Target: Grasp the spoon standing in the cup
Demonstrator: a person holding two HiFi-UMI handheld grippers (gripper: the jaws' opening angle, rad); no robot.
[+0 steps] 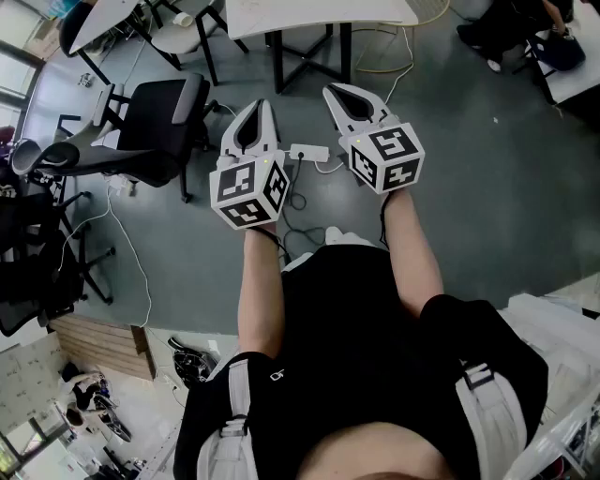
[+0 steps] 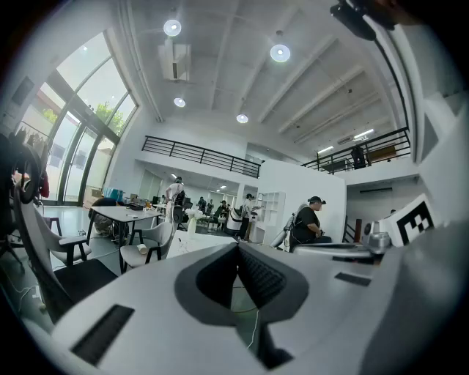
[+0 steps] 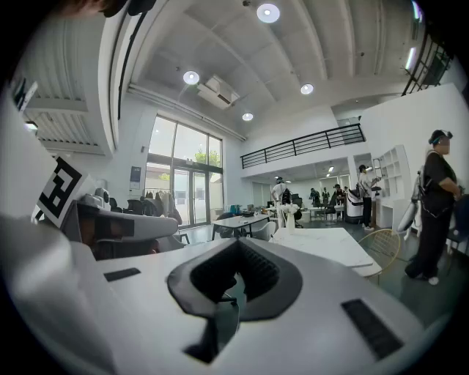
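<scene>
White plastic, both claws: I hold my left claw point(image 1: 266, 105) and my right claw point(image 1: 333, 94) side by side in front of my chest, well above the grey floor point(image 1: 469, 187), tips pointing away from me.

Left claw point(image 2: 237, 245): jaws together, tips meeting, nothing between them. Its marker cube point(image 1: 248, 192) sits just above my left wrist.

Right claw point(image 3: 238, 242): jaws likewise closed tip to tip and empty. Its marker cube point(image 1: 384, 157) faces the head camera.

Spoon and cup: neither shows in any view, so I cannot tell where they stand.

Floor below the claws: a white power strip point(image 1: 309, 152) with cables lies between the two claws as seen from the head view. A black office chair point(image 1: 155, 117) stands to the left, near my left claw. A white table on black legs point(image 1: 319, 14) stands beyond the claw tips.

Room ahead, gripper views: a white tabletop point(image 3: 322, 245) lies past the right claw's tips; a person in black point(image 3: 436, 205) stands at the far right. Past the left claw, a person in a black cap point(image 2: 308, 220) stands beside a white wall, and a railed balcony point(image 2: 198, 155) runs overhead.
</scene>
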